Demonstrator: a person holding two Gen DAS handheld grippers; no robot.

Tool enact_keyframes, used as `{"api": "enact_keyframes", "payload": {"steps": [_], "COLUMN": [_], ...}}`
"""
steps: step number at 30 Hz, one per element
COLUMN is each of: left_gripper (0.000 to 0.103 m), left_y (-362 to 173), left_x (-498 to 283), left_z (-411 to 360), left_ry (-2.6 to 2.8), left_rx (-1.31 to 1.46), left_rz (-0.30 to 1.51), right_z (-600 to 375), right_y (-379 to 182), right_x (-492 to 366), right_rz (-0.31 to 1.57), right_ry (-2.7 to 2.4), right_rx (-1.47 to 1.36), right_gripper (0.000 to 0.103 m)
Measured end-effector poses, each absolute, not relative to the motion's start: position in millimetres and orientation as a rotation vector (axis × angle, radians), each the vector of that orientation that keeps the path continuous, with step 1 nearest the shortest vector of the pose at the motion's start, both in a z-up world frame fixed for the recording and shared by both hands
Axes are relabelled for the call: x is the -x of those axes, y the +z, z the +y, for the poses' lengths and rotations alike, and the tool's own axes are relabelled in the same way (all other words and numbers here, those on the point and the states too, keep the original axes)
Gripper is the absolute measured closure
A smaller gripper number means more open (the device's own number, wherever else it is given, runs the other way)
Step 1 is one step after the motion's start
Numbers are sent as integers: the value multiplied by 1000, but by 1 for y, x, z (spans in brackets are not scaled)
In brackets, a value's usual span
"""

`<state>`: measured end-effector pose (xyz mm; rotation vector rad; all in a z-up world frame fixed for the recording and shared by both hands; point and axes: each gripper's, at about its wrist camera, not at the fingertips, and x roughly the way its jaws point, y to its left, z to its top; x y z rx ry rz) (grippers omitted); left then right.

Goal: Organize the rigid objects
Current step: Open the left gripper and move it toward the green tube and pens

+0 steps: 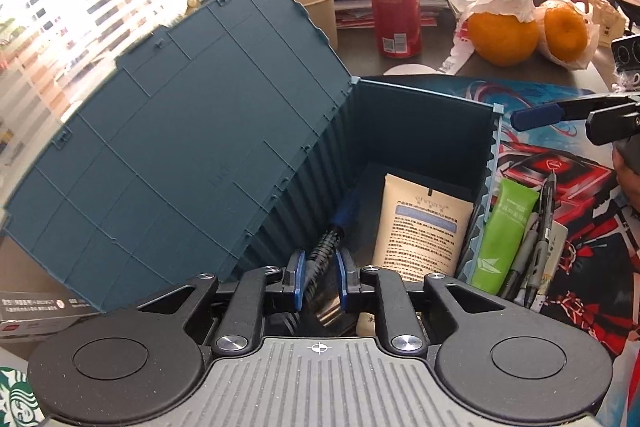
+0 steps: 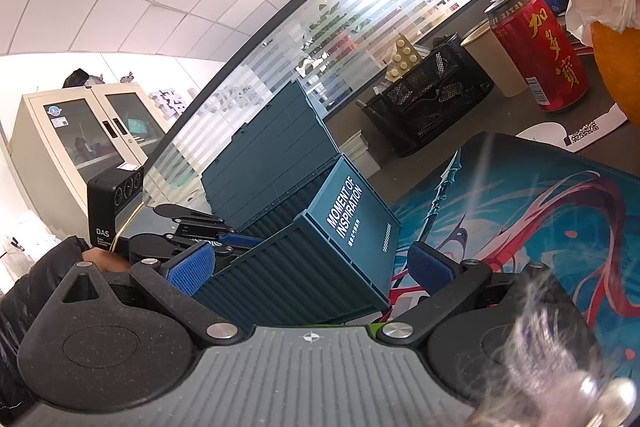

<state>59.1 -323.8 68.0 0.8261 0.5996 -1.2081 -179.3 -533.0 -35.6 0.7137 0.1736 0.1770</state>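
The lower end of the black tool (image 1: 325,259) is hidden behind the left gripper (image 1: 319,281). Print on the cream pouch (image 1: 422,227) is too small to read. A blurred furry thing (image 2: 560,367) covers the right wrist view's lower corner.

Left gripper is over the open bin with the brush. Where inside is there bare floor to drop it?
Bare floor shows in the teal storage bin behind the cream pouch, against the back wall, and a strip between the pouch and the ribbed left wall. The divider side, with the green tube and pens, is crowded.

Matt ribbed plastic box (image 1: 180,131), glossy metal can (image 1: 395,15) (red), printed cloth mat (image 2: 540,219).
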Motion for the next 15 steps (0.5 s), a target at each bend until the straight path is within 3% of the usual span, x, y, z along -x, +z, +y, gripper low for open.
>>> {"api": "enact_keyframes", "payload": {"steps": [7, 9, 11, 13, 15], "left_gripper": [83, 69, 14, 3, 2], "left_y": [98, 110, 118, 120, 119], "left_x": [-46, -32, -14, 8, 24], "left_z": [-312, -305, -300, -294, -293], "left_ry": [-1168, -1199, -1221, -1256, -1285], "left_rx": [-774, -747, -747, -759, -773], "left_rz": [510, 474, 422, 364, 351], "right_z": [-534, -534, -535, -535, -536], "right_y": [-36, -37, -37, -37, -37], "right_x": [179, 180, 181, 181, 182], "right_rz": [172, 162, 156, 153, 149], "right_ry": [175, 172, 171, 169, 168], "right_rx": [-715, -719, -724, -728, -730], "right_gripper": [0, 0, 0, 0, 0]}}
